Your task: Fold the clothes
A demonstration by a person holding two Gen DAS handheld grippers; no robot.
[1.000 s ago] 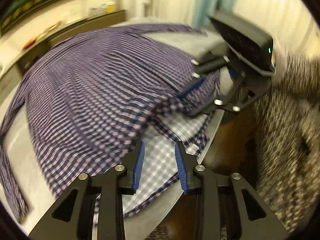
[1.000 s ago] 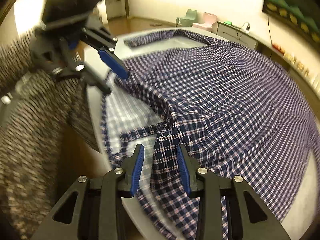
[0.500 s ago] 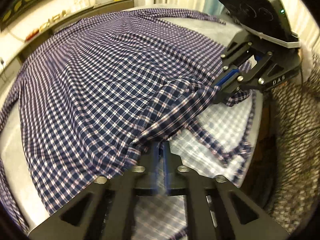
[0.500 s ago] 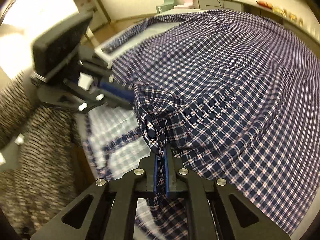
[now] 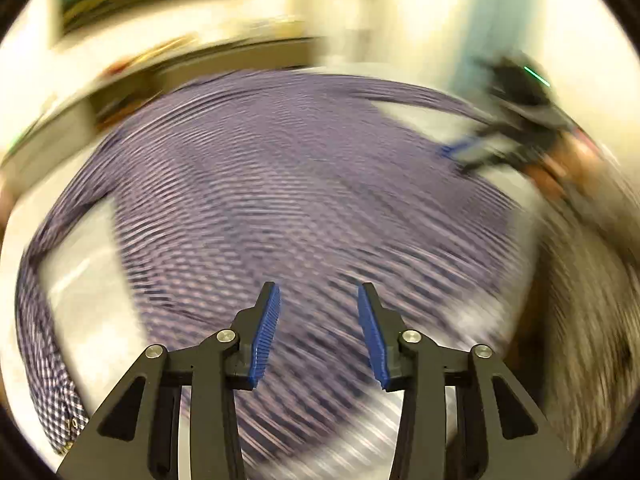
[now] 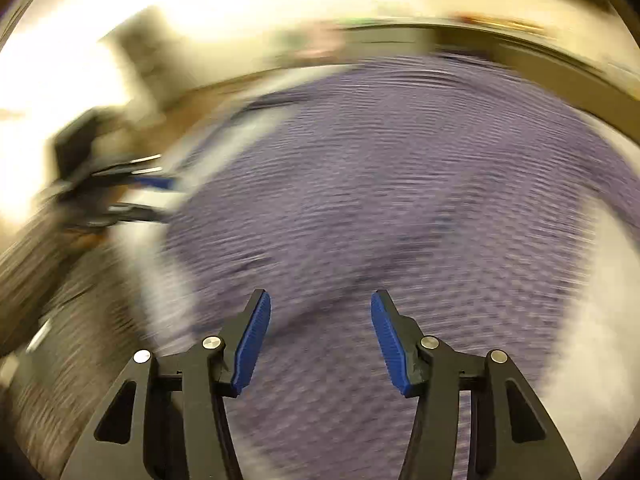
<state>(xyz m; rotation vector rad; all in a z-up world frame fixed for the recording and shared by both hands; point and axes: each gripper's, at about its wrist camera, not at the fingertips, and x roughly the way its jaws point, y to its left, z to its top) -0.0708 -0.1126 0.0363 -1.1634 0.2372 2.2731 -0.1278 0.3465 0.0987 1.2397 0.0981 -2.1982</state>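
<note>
Shirt [image 5: 288,200]: plaid, spread broadly over the table [image 5: 88,312], back panel up, one sleeve [image 5: 44,320] trailing down the near-left edge with its cuff near the corner. Both views heavily motion-blurred.

Left gripper [image 5: 318,332]: jaws parted, have just been opening; nothing between the pads, cloth lies below them. Right gripper [image 6: 320,340]: same, jaws wide and just opened, empty, hanging over the fabric. Each gripper shows as a dark smear in the other's view.

Progress, as judged: early. The near hem appears laid down flat, so one fold or smoothing pass looks finished. Sleeves remain out to the sides and the body is at full width; sleeve folds and the final halving are left.
</note>
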